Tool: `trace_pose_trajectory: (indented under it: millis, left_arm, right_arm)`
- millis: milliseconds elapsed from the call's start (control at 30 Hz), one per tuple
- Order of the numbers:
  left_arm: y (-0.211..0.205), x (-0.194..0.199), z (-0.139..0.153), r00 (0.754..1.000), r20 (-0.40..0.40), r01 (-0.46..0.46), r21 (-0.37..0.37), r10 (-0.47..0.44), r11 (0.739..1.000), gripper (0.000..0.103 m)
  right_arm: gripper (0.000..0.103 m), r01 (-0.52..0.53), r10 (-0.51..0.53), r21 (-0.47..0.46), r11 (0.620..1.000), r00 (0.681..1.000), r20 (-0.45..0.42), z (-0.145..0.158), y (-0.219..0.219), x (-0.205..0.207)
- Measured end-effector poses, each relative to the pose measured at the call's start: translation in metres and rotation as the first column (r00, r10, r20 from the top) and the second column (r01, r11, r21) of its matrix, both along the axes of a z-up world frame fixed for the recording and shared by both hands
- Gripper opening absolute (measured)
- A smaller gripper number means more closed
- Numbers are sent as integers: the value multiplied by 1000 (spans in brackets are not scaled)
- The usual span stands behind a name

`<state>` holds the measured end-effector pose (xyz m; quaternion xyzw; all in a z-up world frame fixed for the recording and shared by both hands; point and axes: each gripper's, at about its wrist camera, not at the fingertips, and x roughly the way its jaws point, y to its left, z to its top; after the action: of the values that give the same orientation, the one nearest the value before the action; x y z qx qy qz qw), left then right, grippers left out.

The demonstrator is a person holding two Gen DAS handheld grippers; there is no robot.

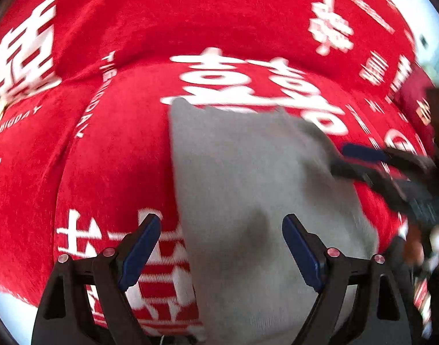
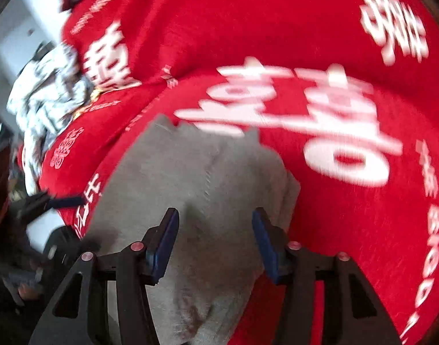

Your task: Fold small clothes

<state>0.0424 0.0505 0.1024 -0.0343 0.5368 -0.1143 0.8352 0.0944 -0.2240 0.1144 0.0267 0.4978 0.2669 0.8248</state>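
Your left gripper has its blue-padded fingers spread wide, nothing between them, hovering over the near part of the grey garment. Your right gripper is likewise spread, its fingers parted above the same grey garment and pinching nothing. In the left wrist view the right gripper comes in from the right, its tips at the garment's far right edge; whether they touch the cloth is lost in blur. The left gripper shows at the left edge of the right wrist view, just beside the garment. The grey piece lies flat on a red cloth that covers the surface beneath; what that surface is cannot be told. The cloth carries large white Chinese double-happiness characters, and small white lettering along a seam reads roughly "THE BIG DAY", blurred. Beyond the cloth's left edge in the right wrist view lies a crumpled grey-and-white patterned heap, with a pale wall or floor behind it.
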Motion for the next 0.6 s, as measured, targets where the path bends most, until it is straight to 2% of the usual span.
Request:
trace_pose_trajectory:
  millis: [100, 167, 233, 300, 400, 533, 600]
  left_arm:
    - [2, 28, -17, 995, -52, -78, 57, 81, 995, 87]
    - [3, 38, -32, 991, -92, -94, 68, 100, 993, 87]
    - [4, 41, -39, 989, -110, -94, 63, 101, 994, 87]
    - [3, 41, -40, 991, -97, -86, 61, 91, 994, 88]
    - [0, 40, -41, 992, -77, -94, 115, 103, 989, 101]
    - [-1, 40, -38, 992, -74, -89, 126, 98, 988, 101]
    - [-4, 40, -31, 995, -42, -81, 142, 87, 987, 101]
  right_arm:
    - [58, -58, 58, 30, 998, 998, 6, 4, 17, 9]
    - [58, -74, 76, 70, 995, 997, -29, -5, 26, 22]
    - [58, -37, 45, 80, 996, 995, -90, -24, 26, 36]
    - [56, 23, -19, 29, 999, 992, -123, -43, 18, 48]
    - [54, 89, -77, 75, 993, 986, -148, -55, 3, 57]
    - [54, 85, -81, 23, 996, 988, -130, -46, 6, 54]
    - [57, 76, -74, 12, 997, 991, -114, -36, 8, 50]
